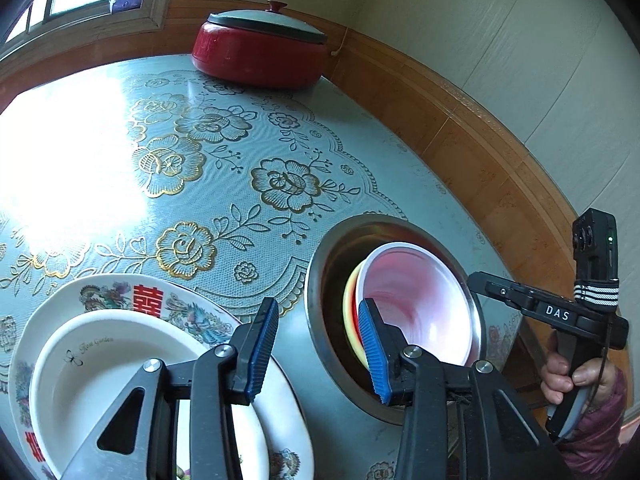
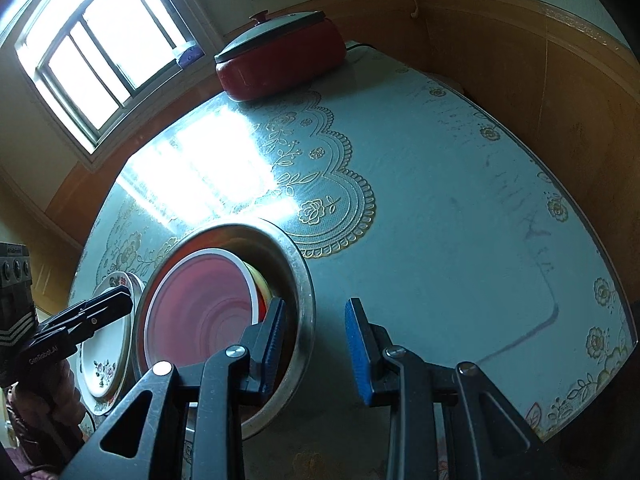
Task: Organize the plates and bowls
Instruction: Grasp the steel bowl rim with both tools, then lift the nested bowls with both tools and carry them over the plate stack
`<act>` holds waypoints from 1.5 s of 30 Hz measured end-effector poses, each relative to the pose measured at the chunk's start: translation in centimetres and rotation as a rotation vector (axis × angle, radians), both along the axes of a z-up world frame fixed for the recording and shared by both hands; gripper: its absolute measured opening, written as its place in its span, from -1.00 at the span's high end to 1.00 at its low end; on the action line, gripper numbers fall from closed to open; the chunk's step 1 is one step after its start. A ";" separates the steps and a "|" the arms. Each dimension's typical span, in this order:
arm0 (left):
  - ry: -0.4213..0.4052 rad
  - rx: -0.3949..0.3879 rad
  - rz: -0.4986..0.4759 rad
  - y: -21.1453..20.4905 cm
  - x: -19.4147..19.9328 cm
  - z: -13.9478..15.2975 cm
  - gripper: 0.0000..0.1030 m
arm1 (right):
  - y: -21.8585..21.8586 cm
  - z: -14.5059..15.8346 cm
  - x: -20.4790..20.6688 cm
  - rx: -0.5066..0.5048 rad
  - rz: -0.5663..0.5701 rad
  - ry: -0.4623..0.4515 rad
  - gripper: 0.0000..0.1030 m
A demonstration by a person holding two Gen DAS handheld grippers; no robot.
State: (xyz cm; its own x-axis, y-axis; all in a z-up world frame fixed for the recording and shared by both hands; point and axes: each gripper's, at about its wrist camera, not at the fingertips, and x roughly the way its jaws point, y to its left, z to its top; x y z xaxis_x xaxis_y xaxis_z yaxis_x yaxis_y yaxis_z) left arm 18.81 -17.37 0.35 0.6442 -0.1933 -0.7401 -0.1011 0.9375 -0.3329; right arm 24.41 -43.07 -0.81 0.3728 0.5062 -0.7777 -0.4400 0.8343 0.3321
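A steel bowl (image 1: 314, 300) (image 2: 306, 280) sits on the table and holds a tilted pink bowl with a white rim (image 1: 416, 300) (image 2: 200, 308) over a yellow bowl (image 1: 350, 300). My left gripper (image 1: 320, 354) straddles the steel bowl's near-left rim. Its right pad is inside the bowl and its left pad outside, and neither pad presses. My right gripper (image 2: 316, 348) straddles the opposite rim the same way, with a gap on both sides. Left of the steel bowl, a plain white plate (image 1: 100, 368) lies on a decorated plate with red characters (image 1: 120, 292) (image 2: 108, 352).
A red electric pot with a grey lid (image 1: 260, 48) (image 2: 280, 64) stands at the table's far edge. The flowered tablecloth (image 1: 240, 160) lies bare between it and the dishes. Wood-panelled wall runs close along the right. A hand (image 1: 572, 376) grips the right gripper's handle.
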 end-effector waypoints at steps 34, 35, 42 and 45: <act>0.065 0.093 -0.157 -4.5 2.7 -2.1 0.48 | -1.5 -2.5 0.7 -0.084 -0.041 0.051 0.50; 0.069 0.095 -0.156 -4.4 2.6 -2.1 0.49 | -1.5 -2.6 0.7 -0.081 -0.040 0.056 0.47; 0.071 0.102 -0.162 -4.6 2.5 -2.4 0.52 | -1.5 -2.9 0.5 -0.072 -0.049 0.058 0.47; 0.072 0.097 -0.153 -4.5 2.5 -2.4 0.50 | -1.4 -2.8 0.4 -0.078 -0.051 0.059 0.47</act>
